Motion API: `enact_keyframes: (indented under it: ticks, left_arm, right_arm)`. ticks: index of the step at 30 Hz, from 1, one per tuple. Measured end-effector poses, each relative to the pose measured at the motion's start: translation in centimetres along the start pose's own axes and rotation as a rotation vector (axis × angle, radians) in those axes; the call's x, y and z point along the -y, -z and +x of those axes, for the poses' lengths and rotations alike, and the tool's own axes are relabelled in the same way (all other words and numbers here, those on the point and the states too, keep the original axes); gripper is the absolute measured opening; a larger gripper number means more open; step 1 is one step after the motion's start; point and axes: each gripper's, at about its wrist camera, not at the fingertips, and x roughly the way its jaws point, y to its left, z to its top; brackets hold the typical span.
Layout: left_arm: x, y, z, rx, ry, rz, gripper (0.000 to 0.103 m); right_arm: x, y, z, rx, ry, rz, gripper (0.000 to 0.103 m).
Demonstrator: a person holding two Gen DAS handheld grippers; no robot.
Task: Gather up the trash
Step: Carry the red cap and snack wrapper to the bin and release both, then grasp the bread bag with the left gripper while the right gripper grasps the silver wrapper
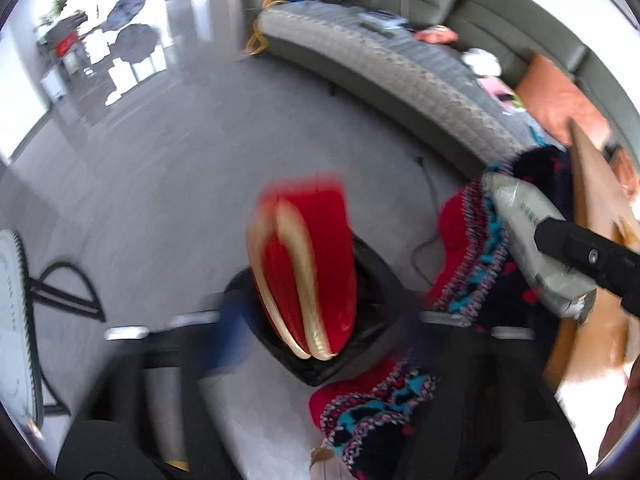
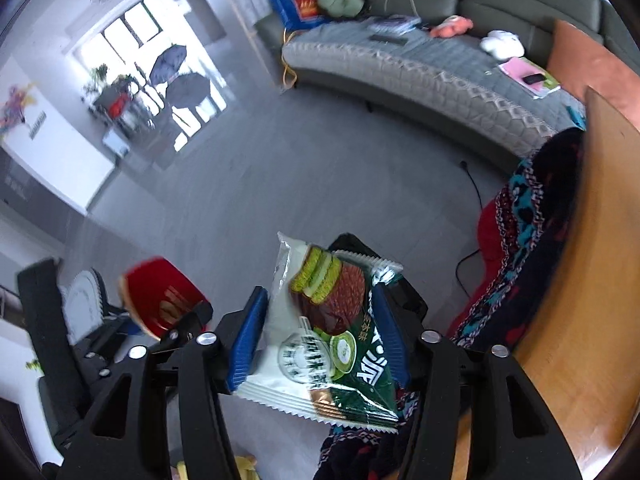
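Left gripper [image 1: 320, 328] angled downward, fingers spread wide; right gripper [image 2: 316, 344] likewise tilted, fingers parted.

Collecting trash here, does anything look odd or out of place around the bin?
The red bag stands on end over the black bin, blurred, under the open left gripper. It looks mid-drop, not settled. A knitted blanket also hangs off the table to the floor.

floor [image 2: 248, 184]: grey | on it: black bin [image 1: 372, 280], black cable [image 2: 474, 192]
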Motion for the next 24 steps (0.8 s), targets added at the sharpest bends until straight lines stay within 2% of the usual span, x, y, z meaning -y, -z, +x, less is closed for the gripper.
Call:
enact_keyframes:
  ticks: [2, 5, 11, 16, 21, 24]
  left_arm:
    - [-0.6, -0.2, 0.3, 0.012, -0.026, -0.017, 0.097]
    - [-0.9, -0.9, 0.7, -0.013, -0.025, -0.047, 0.097]
    - [0.2, -0.7, 0.1, 0.036, -0.037, -0.03, 0.097]
    - [0.1, -0.3, -0.2, 0.001, 0.013, -0.061, 0.097]
    - [0.8, -0.1, -0.9, -0.003, 0.056, -0.075, 0.097]
    - [1.6, 0.0, -2.3, 0.027, 0.029, -0.049, 0.097]
  right_arm:
    - [-0.1, -0.3, 0.1, 0.011, -0.001, 0.001, 0.07]
    - [-0.5, -0.7, 0.2, 0.02, -0.003, -0.01, 0.07]
    - [-0.9, -1.1, 0.0, 0.035, 0.008, -0.019, 0.071]
    - [-0.5, -1.1, -1.2, 0.062, 0.005, -0.01, 0.08]
    - [0.6, -0.7, -3.2, 0.103, 0.01, 0.011, 0.083]
    - [1.7, -0.4, -4.2, 0.12, 0.017, 0.036, 0.085]
